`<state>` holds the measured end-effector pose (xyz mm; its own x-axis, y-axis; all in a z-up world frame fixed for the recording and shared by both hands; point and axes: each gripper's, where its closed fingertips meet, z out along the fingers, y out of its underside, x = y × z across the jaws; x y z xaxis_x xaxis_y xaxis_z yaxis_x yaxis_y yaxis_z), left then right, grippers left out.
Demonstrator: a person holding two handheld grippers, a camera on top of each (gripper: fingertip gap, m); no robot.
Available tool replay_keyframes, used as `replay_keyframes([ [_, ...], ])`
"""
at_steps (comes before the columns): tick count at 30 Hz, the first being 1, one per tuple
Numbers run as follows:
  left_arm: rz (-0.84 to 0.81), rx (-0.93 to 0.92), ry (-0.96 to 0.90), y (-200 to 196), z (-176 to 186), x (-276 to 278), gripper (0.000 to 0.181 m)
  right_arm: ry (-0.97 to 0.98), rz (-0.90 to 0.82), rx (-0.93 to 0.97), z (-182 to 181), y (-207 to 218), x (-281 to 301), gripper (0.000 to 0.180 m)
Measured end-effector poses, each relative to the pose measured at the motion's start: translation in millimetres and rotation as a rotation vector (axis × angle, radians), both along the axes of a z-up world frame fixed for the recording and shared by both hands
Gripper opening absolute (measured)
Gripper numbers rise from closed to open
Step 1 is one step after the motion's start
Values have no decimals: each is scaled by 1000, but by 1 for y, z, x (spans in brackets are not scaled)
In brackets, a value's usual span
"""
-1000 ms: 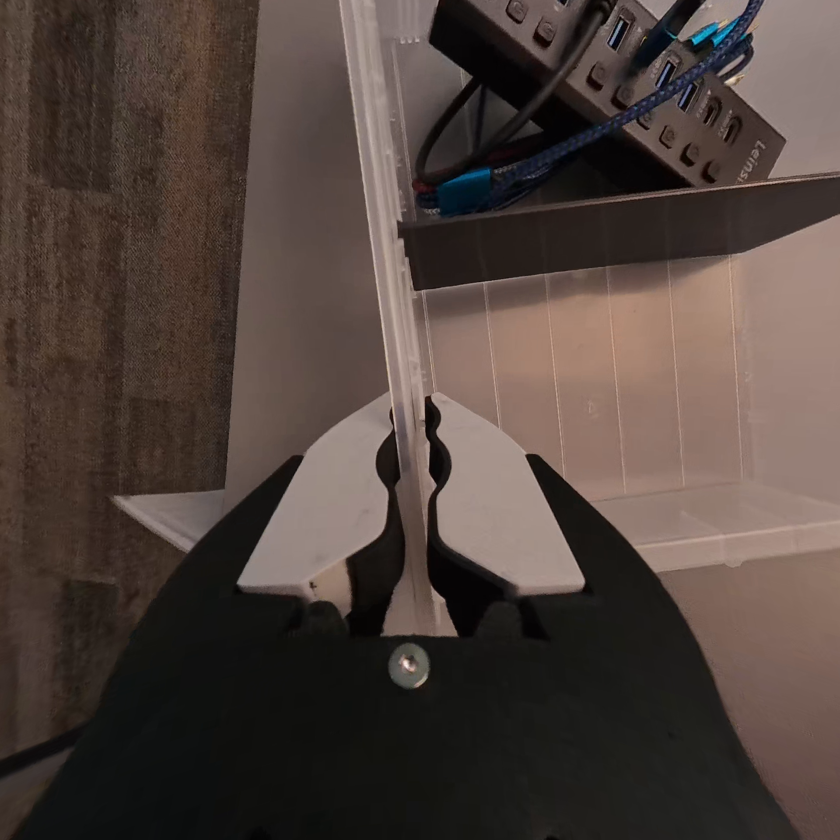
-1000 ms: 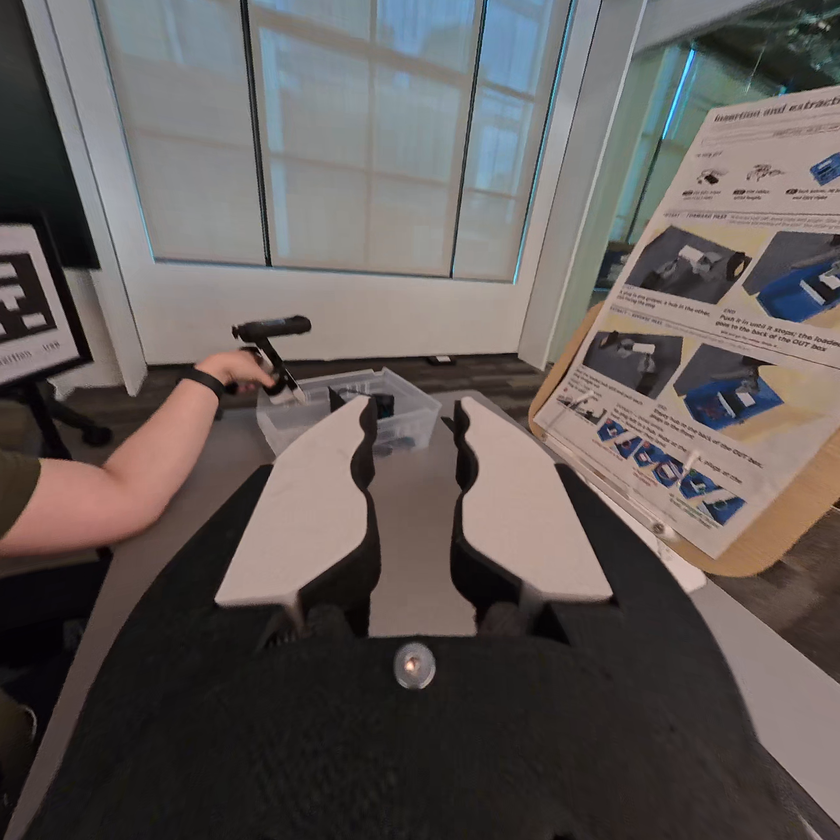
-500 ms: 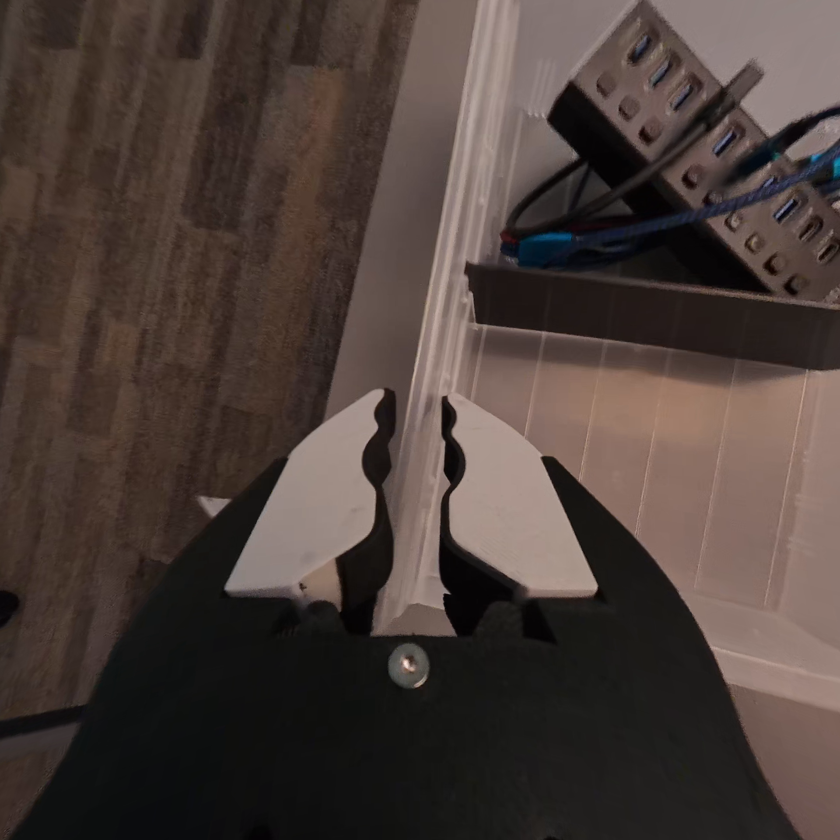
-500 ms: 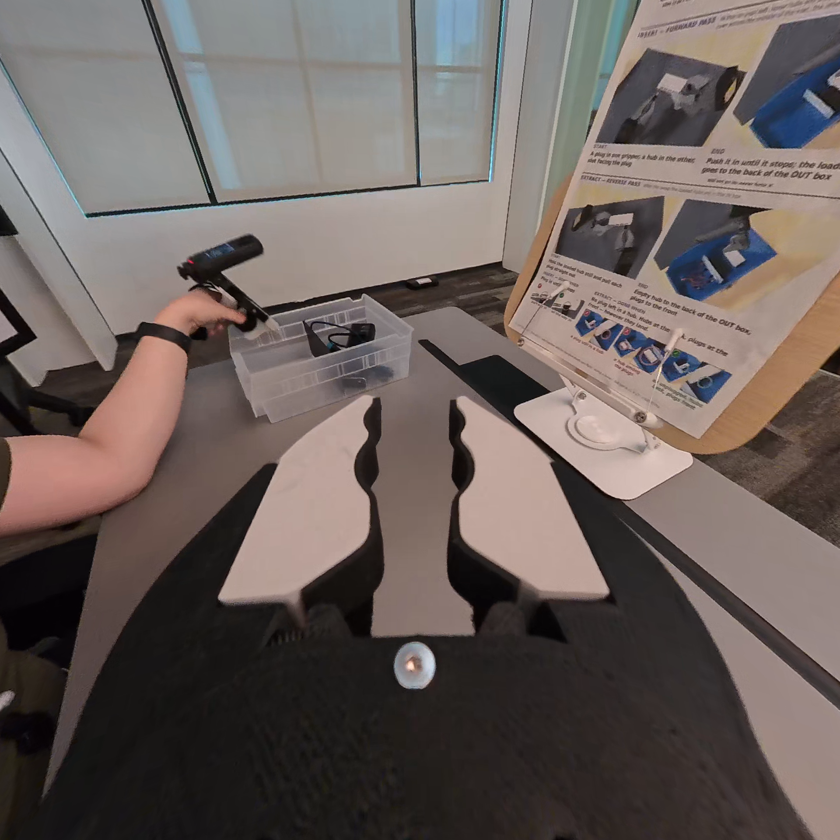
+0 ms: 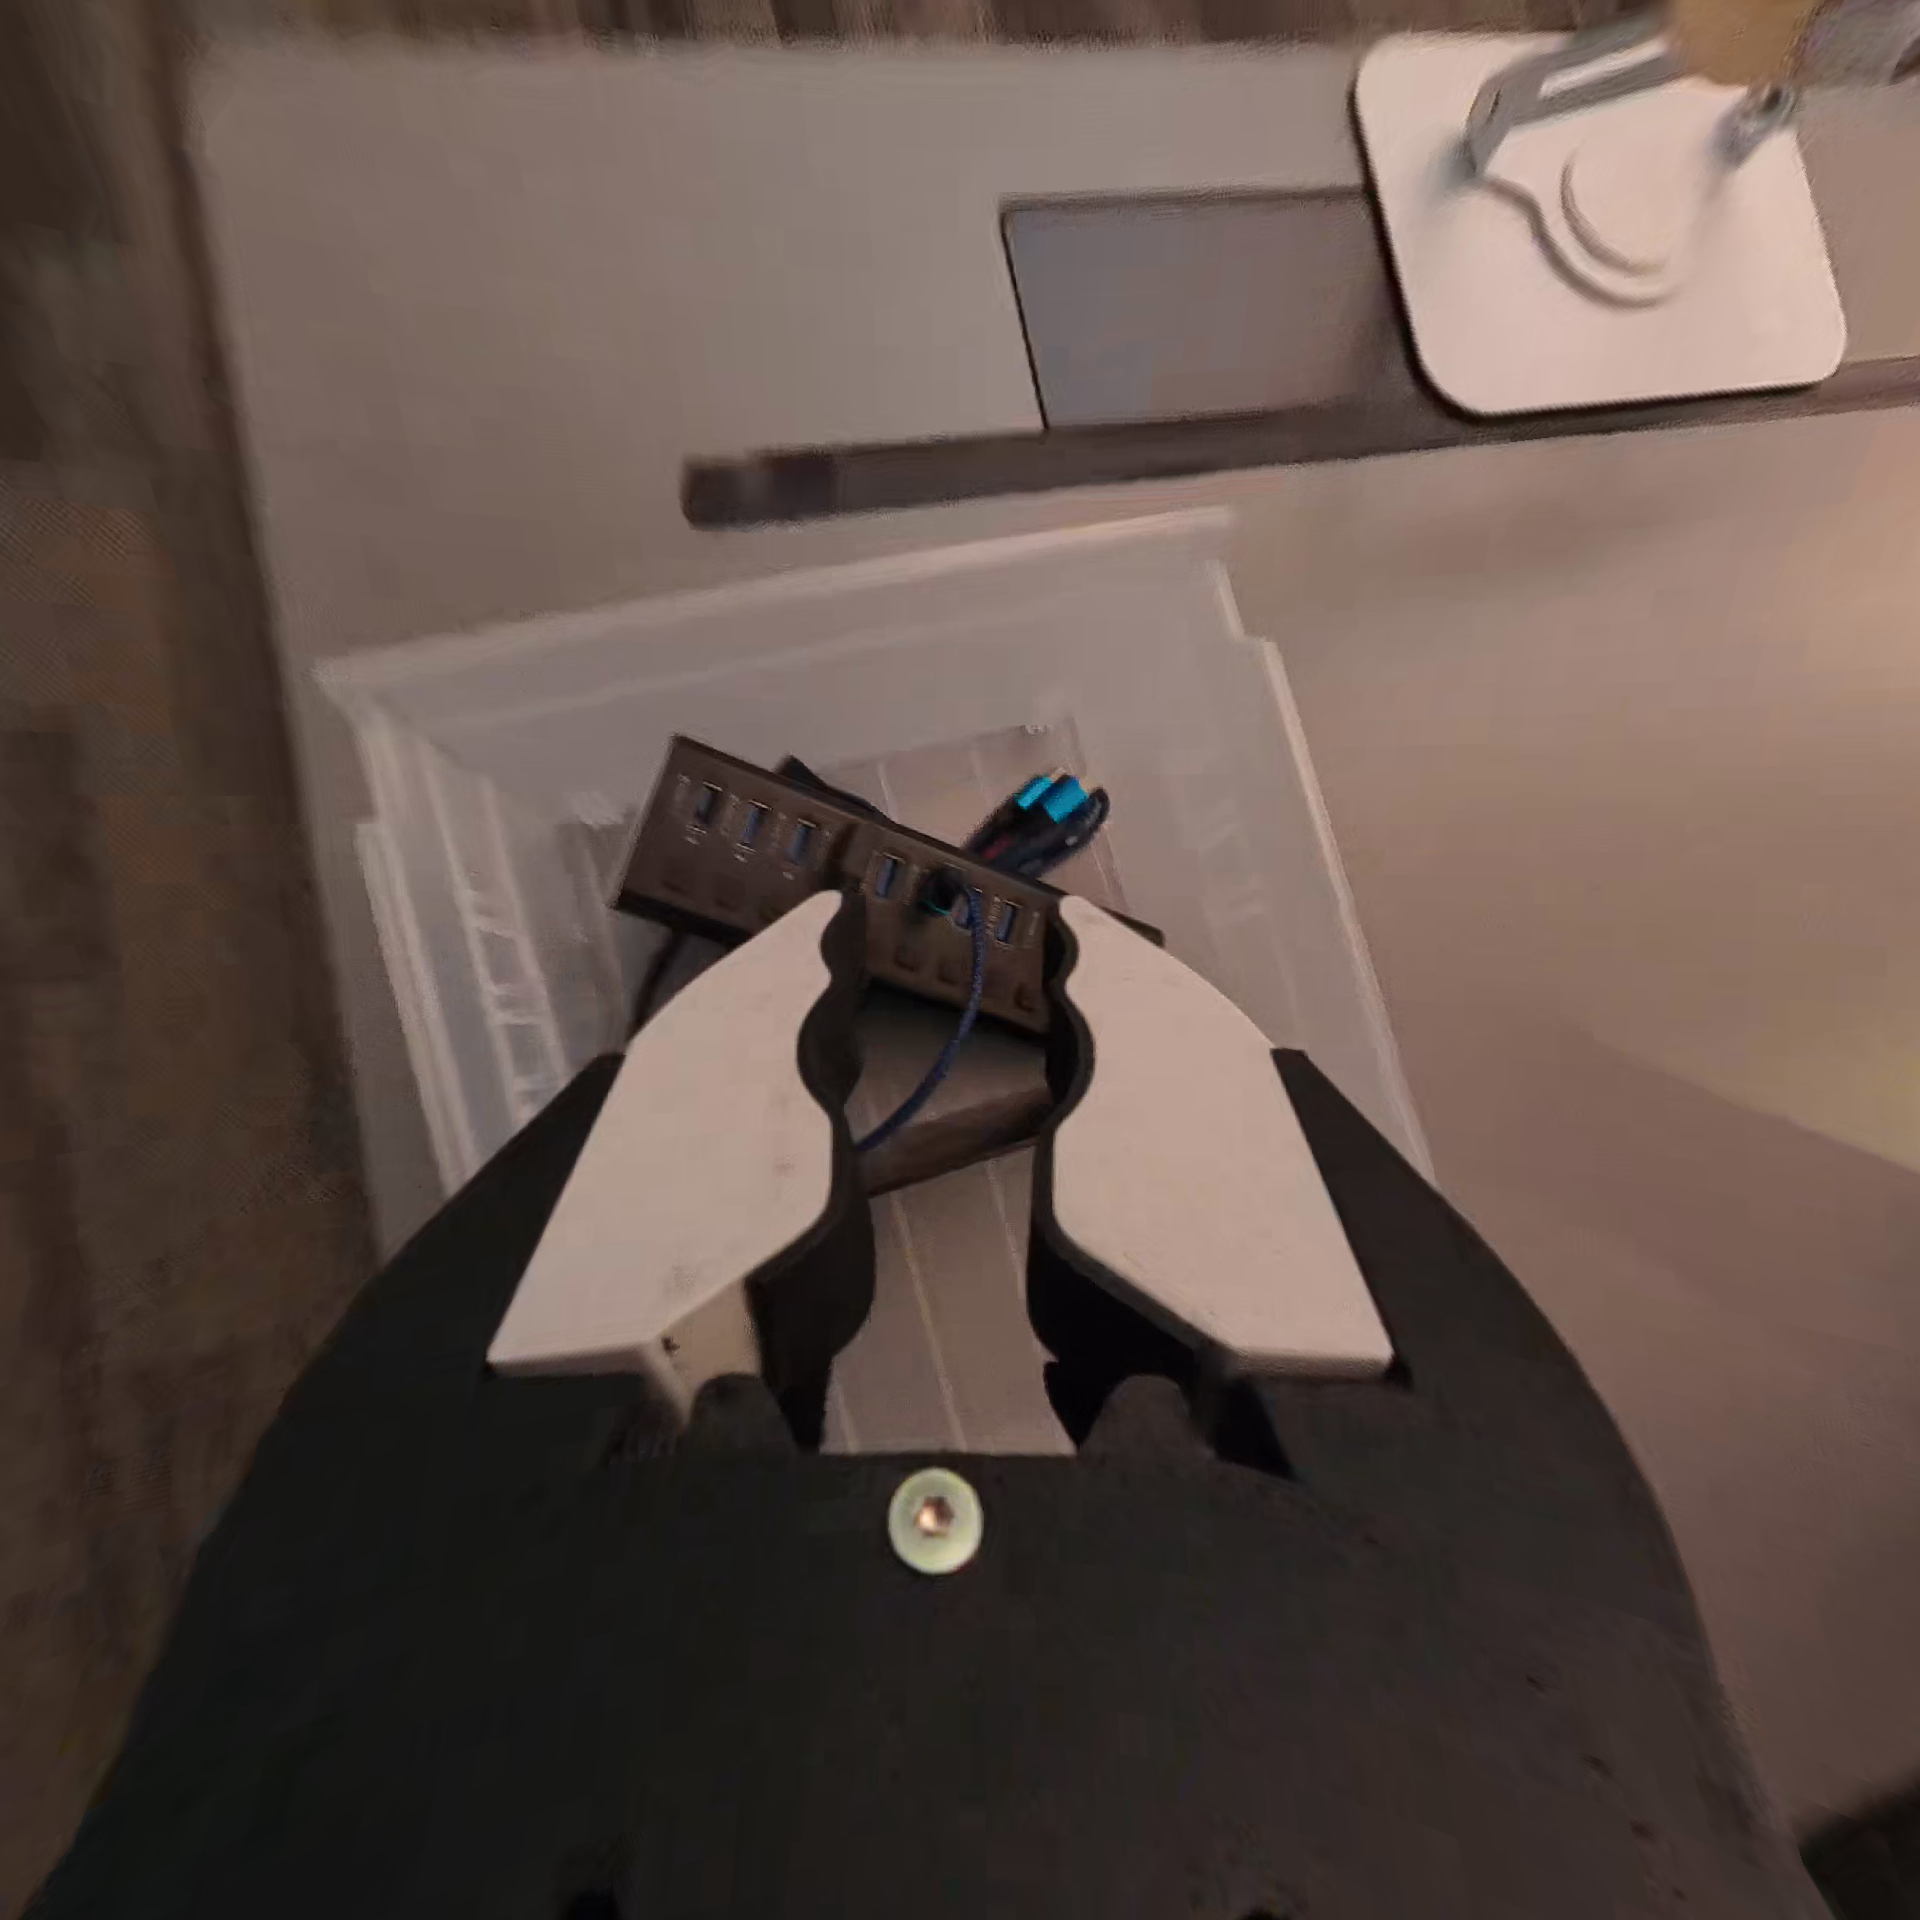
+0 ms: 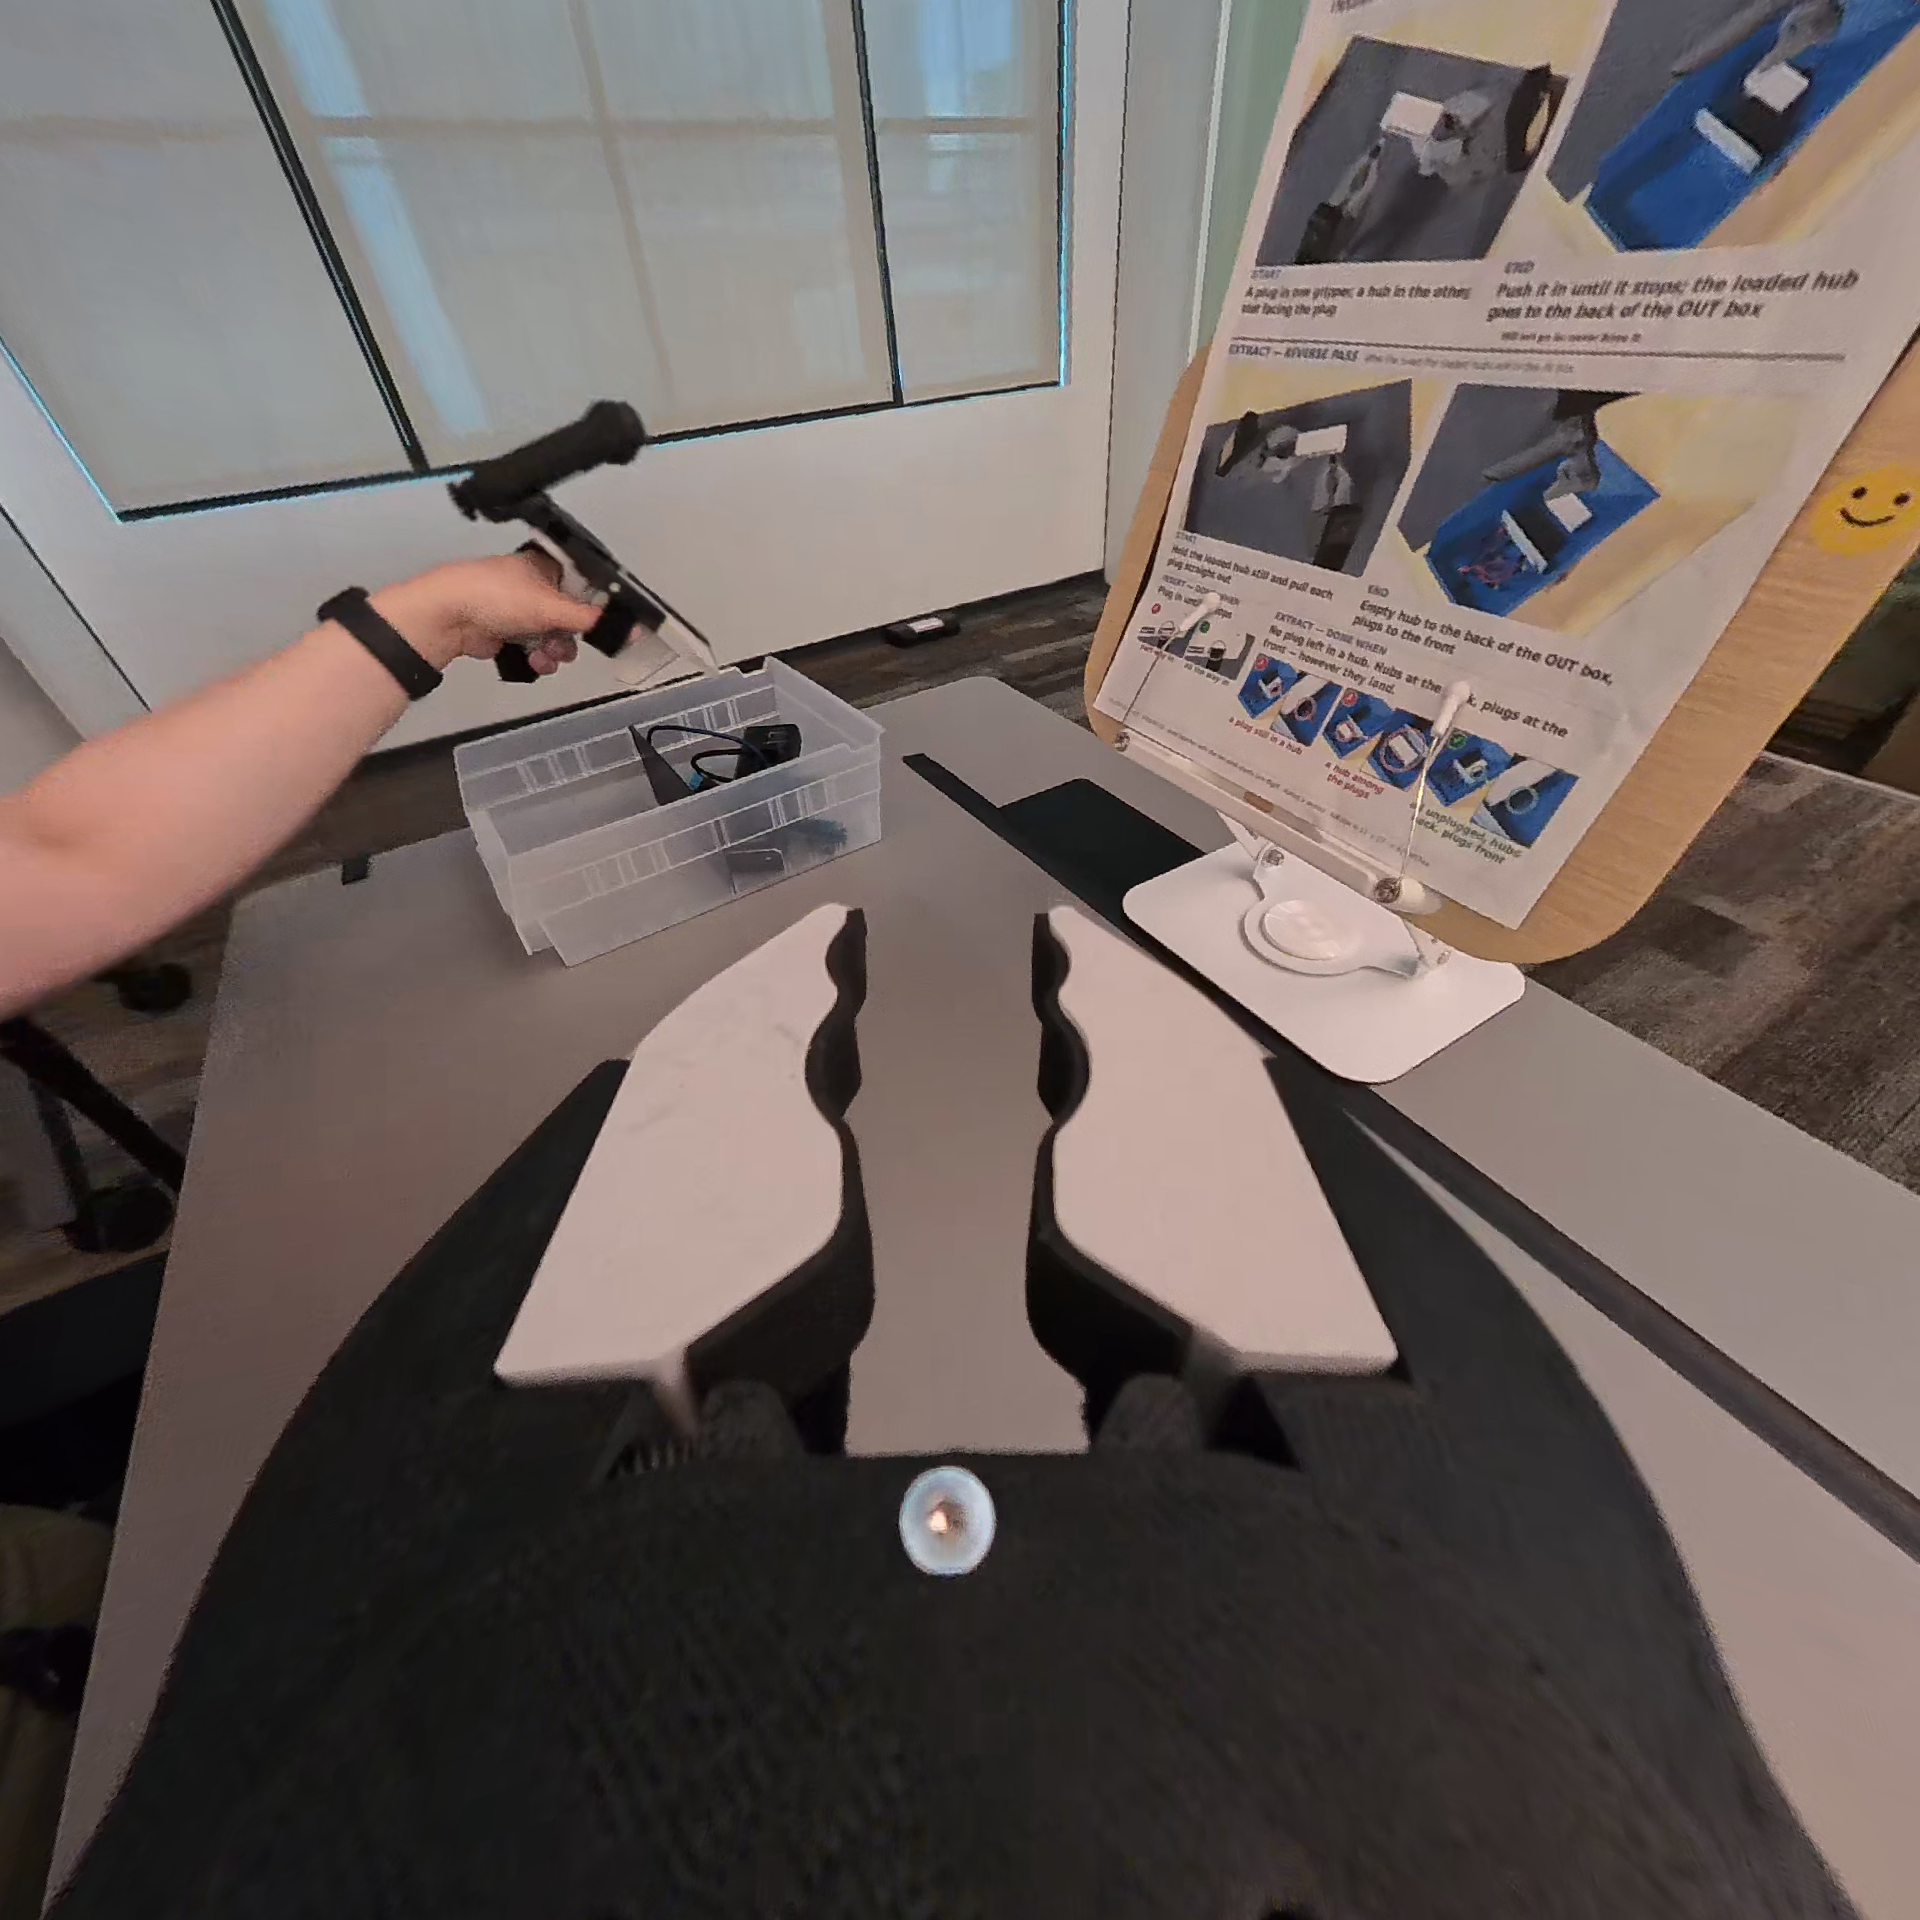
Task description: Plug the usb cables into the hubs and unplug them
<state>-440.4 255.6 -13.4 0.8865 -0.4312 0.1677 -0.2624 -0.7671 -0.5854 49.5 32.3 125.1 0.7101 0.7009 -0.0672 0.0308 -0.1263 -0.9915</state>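
Observation:
In the left wrist view my left gripper (image 5: 943, 920) is open and empty, held above a clear plastic bin (image 5: 1340, 894). In the bin a dark USB hub (image 5: 769, 842) leans on a dark divider (image 5: 935, 1122). A blue braided cable (image 5: 961, 1029) is plugged into the hub, and more cable plugs (image 5: 1049, 805) lie behind it. In the right wrist view my right gripper (image 6: 945, 920) is open and empty over the grey table (image 6: 364, 997). The bin (image 6: 665, 831), the hub (image 6: 764, 743) and the left gripper (image 6: 649, 649) above the bin's far edge show farther off.
A wooden board with an instruction sheet (image 6: 1507, 468) stands on a white stand (image 6: 1340, 997) at the table's right; the stand also shows in the left wrist view (image 5: 1600, 229). A dark strip (image 5: 1143, 468) runs across the table. A forearm with a black wristband (image 6: 379, 644) reaches in from the left. It is some 8 centimetres from my left tips to the dark USB hub (image 5: 769, 842).
My left gripper let go of the bin's wall, opened wide, lifted and swung over the bin to look down at the hub. My right gripper tilted down a little.

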Motion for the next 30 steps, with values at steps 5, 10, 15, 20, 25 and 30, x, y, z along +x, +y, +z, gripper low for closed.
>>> replay_keyframes([
  [5,96,-134,98,17,-23,-12,43,-43,2,-20,-9,7,-4,31],
  [10,106,-177,137,21,-33,-13,49,-65,1,-37,-15,15,-7,32],
  [15,80,-171,216,17,-40,-17,51,-53,23,-40,-16,22,-13,32],
  [20,57,186,-118,9,24,16,52,-103,41,-80,-34,35,-29,32],
  [25,13,656,-93,-21,88,19,56,-218,70,-156,-70,50,-56,36],
  [30,-426,520,450,-6,54,21,62,-249,120,-178,-85,53,-78,36],
])
